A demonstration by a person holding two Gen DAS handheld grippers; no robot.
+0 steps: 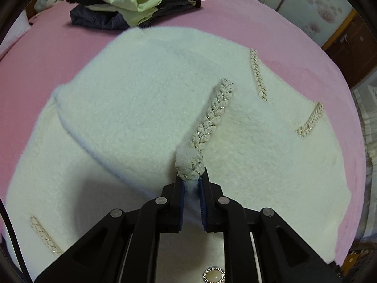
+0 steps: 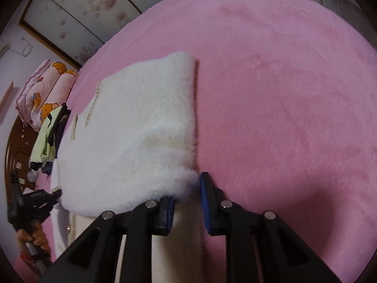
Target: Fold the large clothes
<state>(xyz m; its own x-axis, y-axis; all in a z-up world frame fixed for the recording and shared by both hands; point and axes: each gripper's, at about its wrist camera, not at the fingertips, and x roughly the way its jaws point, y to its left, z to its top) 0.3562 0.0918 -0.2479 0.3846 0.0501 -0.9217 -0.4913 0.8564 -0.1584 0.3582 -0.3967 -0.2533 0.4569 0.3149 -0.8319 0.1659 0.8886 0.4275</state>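
Both tools at the white fleece coat (image 1: 141, 108), left tool (image 1: 191, 184) pinching its braided edge

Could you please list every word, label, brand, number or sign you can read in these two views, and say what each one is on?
None: no readable text shows in either view.
The white fuzzy coat carries only braided trim and a decorative button, no lettering.
The pink quilt shows cartoon bears, no words.
The cabinet doors show only flower patterns.
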